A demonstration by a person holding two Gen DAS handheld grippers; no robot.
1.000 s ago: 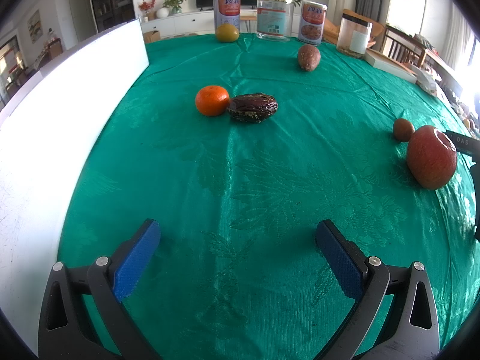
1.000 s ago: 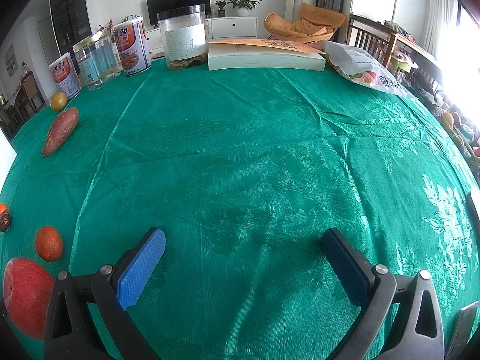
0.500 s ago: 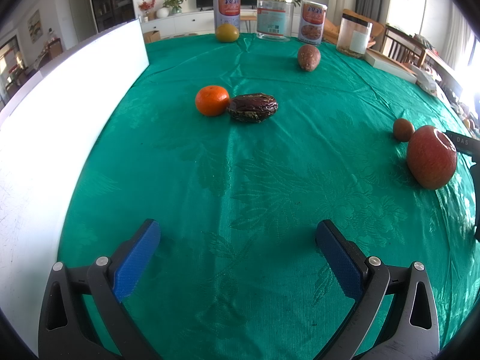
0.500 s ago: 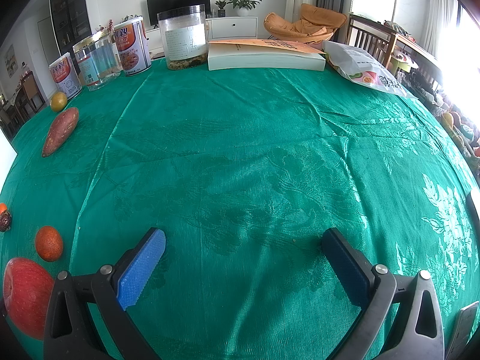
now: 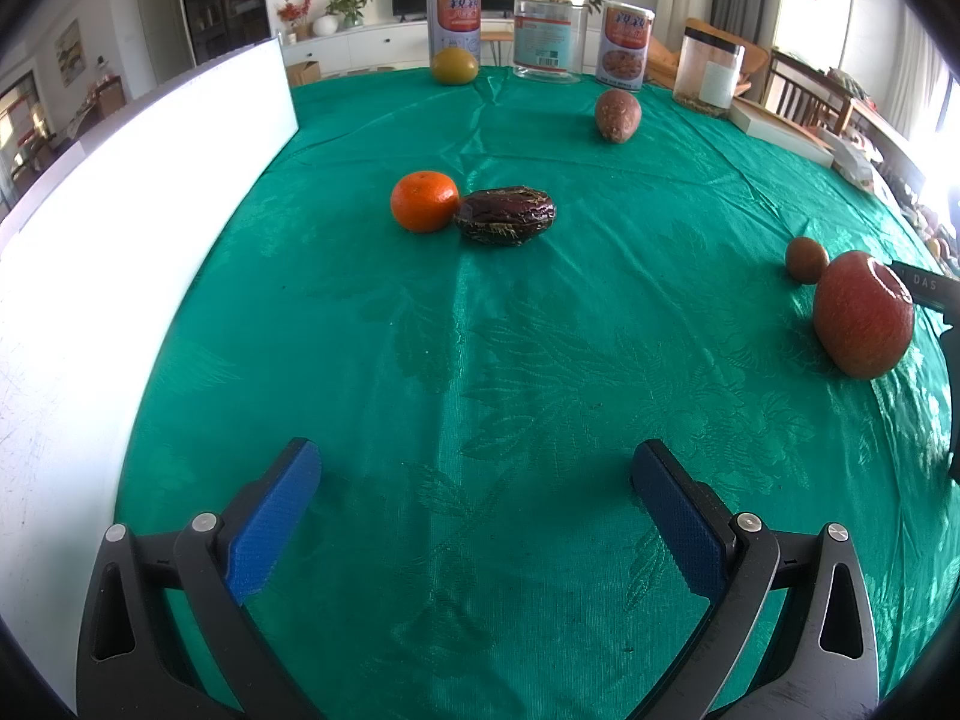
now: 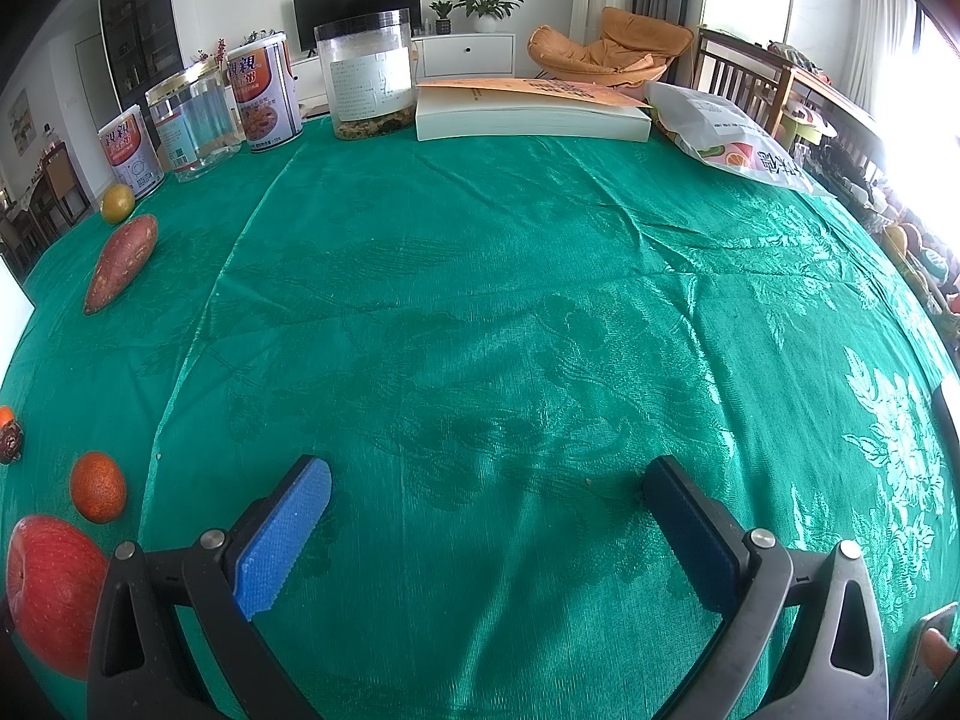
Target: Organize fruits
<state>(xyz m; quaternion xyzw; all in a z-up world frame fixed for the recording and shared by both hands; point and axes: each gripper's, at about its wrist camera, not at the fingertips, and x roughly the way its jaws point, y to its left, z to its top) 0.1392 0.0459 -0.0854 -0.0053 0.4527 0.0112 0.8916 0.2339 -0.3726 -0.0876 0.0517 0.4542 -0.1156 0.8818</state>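
While both the left gripper [image 5: 474, 468] and right gripper [image 6: 486, 486] are held spread and empty, the round apple [image 5: 864, 315] could be nudged into rolling across the smooth tablecloth [image 5: 540, 330] by a careless approach.

Left gripper [image 5: 475, 474], right gripper [image 6: 487, 489]: agape, empty.

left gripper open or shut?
Open. The left gripper has its blue pads wide apart with only green tablecloth between them.

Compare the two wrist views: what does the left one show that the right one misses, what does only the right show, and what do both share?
Only the left: a white board. Only the right: a thick book and a snack bag. Both: the red apple, sweet potato, green tablecloth, and an open claw, left claw and right claw.
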